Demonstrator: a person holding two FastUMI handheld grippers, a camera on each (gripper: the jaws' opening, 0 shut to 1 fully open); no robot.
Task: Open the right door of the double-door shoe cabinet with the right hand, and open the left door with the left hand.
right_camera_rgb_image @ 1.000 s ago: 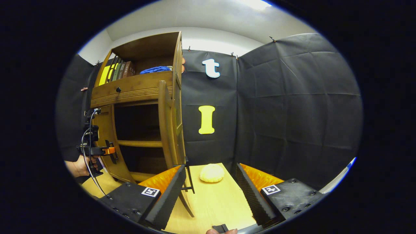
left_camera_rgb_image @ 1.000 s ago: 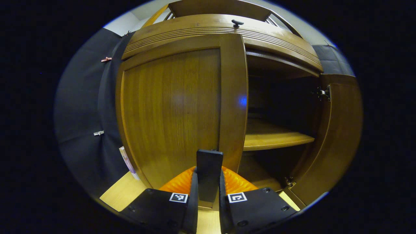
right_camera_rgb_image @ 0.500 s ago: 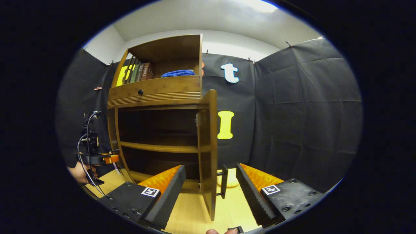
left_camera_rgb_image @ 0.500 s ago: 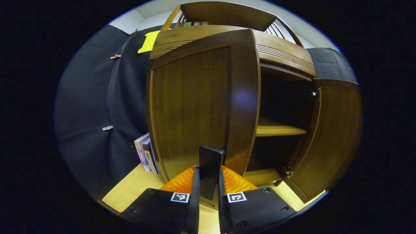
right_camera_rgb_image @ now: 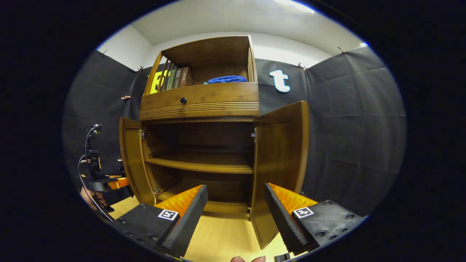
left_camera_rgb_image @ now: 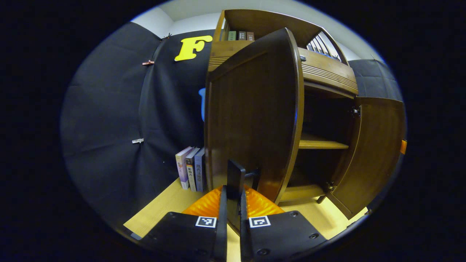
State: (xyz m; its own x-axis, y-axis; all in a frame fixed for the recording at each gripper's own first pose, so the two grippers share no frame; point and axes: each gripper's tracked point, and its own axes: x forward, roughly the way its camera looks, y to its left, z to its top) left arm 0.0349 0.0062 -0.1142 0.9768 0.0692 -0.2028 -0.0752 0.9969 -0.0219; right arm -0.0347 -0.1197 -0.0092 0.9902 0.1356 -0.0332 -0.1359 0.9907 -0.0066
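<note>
Handle [left_camera_rgb_image: 236, 178] upright in left gripper [left_camera_rgb_image: 233, 203]; left door [left_camera_rgb_image: 251, 112] swung outward.

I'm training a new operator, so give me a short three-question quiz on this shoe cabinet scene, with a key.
1. True or false: the left hand-held gripper is shut on the left door's handle.
2. Multiple choice: the right hand-held gripper is A) shut on the right door, B) open and holding nothing, C) gripping a book.
3. What blue thing lies on the shoe cabinet's top shelf?

Key: 1 true; 2 B; 3 a blue cloth, beside the books.
</note>
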